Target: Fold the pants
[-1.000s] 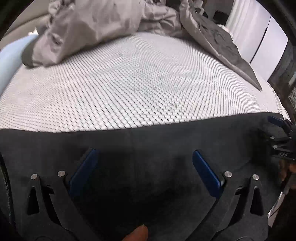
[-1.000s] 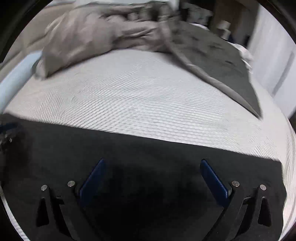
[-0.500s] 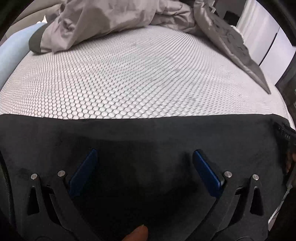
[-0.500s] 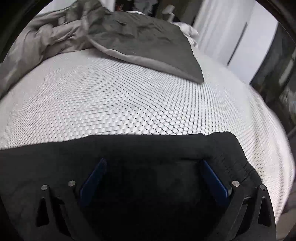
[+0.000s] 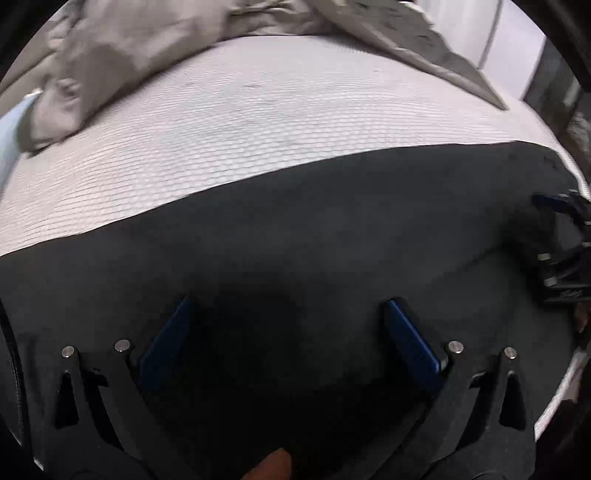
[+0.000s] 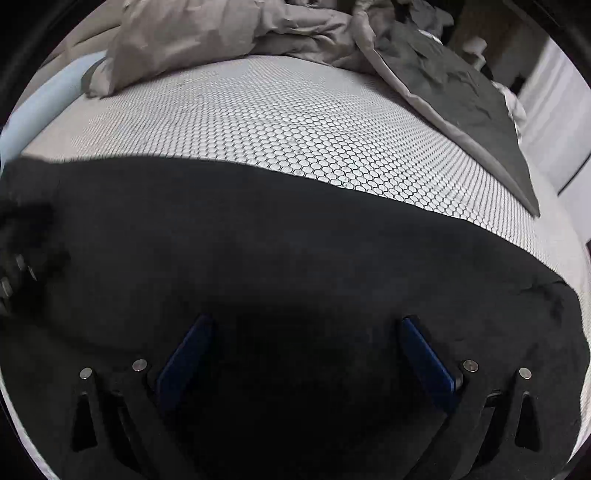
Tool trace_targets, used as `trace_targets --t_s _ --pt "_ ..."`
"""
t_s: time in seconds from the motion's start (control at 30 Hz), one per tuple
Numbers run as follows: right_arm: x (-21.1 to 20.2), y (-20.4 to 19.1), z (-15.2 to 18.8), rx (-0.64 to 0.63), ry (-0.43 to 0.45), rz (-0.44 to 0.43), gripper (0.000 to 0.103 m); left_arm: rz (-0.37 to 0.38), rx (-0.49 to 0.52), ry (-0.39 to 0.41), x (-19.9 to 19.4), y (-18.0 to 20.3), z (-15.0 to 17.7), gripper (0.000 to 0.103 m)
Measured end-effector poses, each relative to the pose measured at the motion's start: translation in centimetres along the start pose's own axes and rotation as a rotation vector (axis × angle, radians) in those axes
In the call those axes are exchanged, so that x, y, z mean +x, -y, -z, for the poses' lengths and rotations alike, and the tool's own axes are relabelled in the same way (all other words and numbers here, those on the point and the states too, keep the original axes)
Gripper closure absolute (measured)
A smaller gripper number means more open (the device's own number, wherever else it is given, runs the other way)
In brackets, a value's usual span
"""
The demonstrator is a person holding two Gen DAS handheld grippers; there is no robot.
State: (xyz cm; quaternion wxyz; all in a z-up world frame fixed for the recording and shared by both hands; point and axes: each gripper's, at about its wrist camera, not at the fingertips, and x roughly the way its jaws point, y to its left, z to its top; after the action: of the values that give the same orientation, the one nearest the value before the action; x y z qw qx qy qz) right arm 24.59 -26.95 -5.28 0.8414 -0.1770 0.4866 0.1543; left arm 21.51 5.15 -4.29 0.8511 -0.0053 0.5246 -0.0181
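Left wrist and right wrist views: both jaws gape wide, empty, over black pants (image 5: 295, 240).

Both views have swung and the pants edge has tilted

In the left wrist view the pants (image 5: 295, 236) far edge, level half a second ago, now slopes up from 9 o'clock toward 2 o'clock, and the right tool (image 5: 565, 251) shows more fully at 3 o'clock, resting on the cloth. That picture has also gone blurred over the bed (image 5: 258, 122). In the right wrist view the camera has turned back leftward: the duvet (image 6: 221, 33) again fills 12 o'clock, the pants (image 6: 295, 258) edge now falls toward 4 o'clock, their wrinkled corner lies at 3 o'clock, and the left tool (image 6: 18, 258) has come back in at 9 o'clock.
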Motion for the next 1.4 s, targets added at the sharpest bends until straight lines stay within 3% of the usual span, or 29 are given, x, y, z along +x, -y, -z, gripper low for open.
trace_targets --t_s 0.13,0.3,0.37,0.47,0.53,0.63,0.7,0.77,0.83,1.03,1.1,1.17,1.2,1.3,1.4 --pt "-0.9 2.3 0.9 0.043 -0.008 0.06 0.001 -0.048 -0.131 0.03 -1.3 -5.1 2.1 0.001" --pt "-1.8 4.7 1.6 0.121 -0.008 0.079 0.0 -0.123 -0.157 0.08 -4.2 -5.2 3.5 0.001" --pt "-2.7 4.1 1.9 0.129 0.005 0.069 0.001 -0.086 -0.143 0.1 -5.5 -3.4 3.9 0.001" --pt "-4.8 1.6 2.1 0.122 0.052 -0.073 0.0 -0.017 -0.095 0.136 -6.5 0.0 3.8 0.001" --pt "-5.8 -0.7 2.0 0.082 0.071 -0.12 0.0 0.032 -0.03 0.145 -7.0 3.1 4.6 0.001" --pt "-6.3 -4.6 2.3 -0.018 0.08 -0.163 0.0 0.069 0.064 0.092 -5.5 7.0 5.0 0.001" --pt "-5.4 -5.8 2.9 -0.073 0.048 -0.168 0.001 0.042 0.108 0.037 -4.0 8.3 5.4 0.001" --pt "-4.9 -6.0 4.2 -0.105 0.024 -0.13 0.001 0.065 0.105 0.024 -3.7 7.6 5.8 0.001" --pt "-5.2 -3.6 5.1 -0.073 0.017 -0.114 0.001 0.061 0.098 0.029 -4.5 6.3 6.1 0.001" --pt "-5.8 7.6 8.8 0.142 -0.021 0.126 0.001 -0.041 -0.036 0.027 -5.8 0.4 6.7 0.001" --pt "-6.5 8.1 9.0 0.157 -0.008 0.12 0.001 -0.052 -0.05 0.046 -6.6 0.4 6.5 0.001" --pt "-7.3 6.6 8.7 0.116 -0.004 0.176 0.001 0.005 -0.019 0.08 -8.0 2.4 6.4 0.001" --pt "-7.8 5.5 8.3 0.091 0.009 0.169 0.001 0.043 0.015 0.099 -8.8 4.2 6.6 0.001" --pt "-9.9 0.6 7.7 0.037 0.1 0.028 0.0 0.139 0.111 0.112 -9.7 9.3 7.7 0.001" --pt "-10.2 -5.0 8.4 -0.044 0.128 -0.108 0.0 0.203 0.174 0.047 -9.2 13.7 9.3 0.001"
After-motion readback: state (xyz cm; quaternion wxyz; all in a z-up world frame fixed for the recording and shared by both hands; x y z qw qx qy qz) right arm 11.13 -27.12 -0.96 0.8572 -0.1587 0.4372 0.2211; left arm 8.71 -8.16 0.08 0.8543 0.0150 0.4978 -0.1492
